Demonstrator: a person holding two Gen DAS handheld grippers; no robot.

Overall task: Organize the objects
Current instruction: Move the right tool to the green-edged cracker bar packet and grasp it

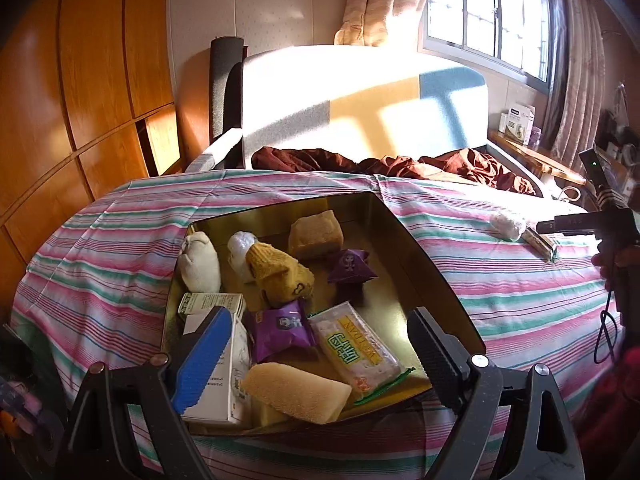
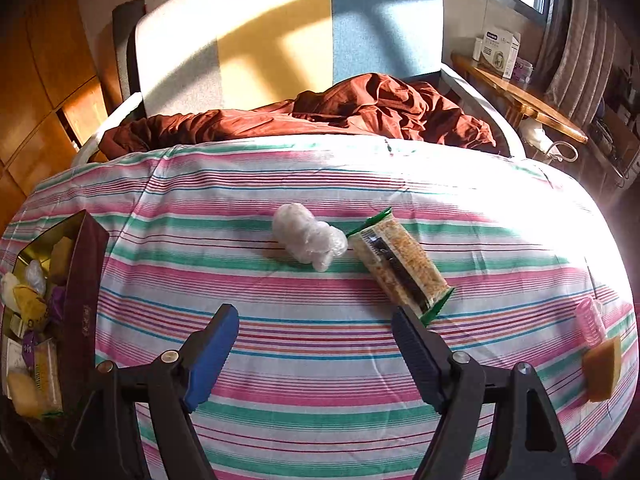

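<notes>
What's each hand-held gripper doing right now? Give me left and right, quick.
Left hand-held gripper: open, holding nothing, over the tin.
Right hand-held gripper: open, holding nothing, above the striped sheet.

Tin (image 1: 436, 264) sat on bed (image 2: 320, 352), left side, holding sock (image 1: 280, 276), sponge (image 1: 294, 394), carton (image 1: 224, 384) and packets. Right of it on the sheet: plastic wad (image 2: 308, 240), snack bar (image 2: 400, 266) touching it; second sponge (image 2: 602, 372) far right. Blanket (image 2: 360, 112) lay behind.
</notes>
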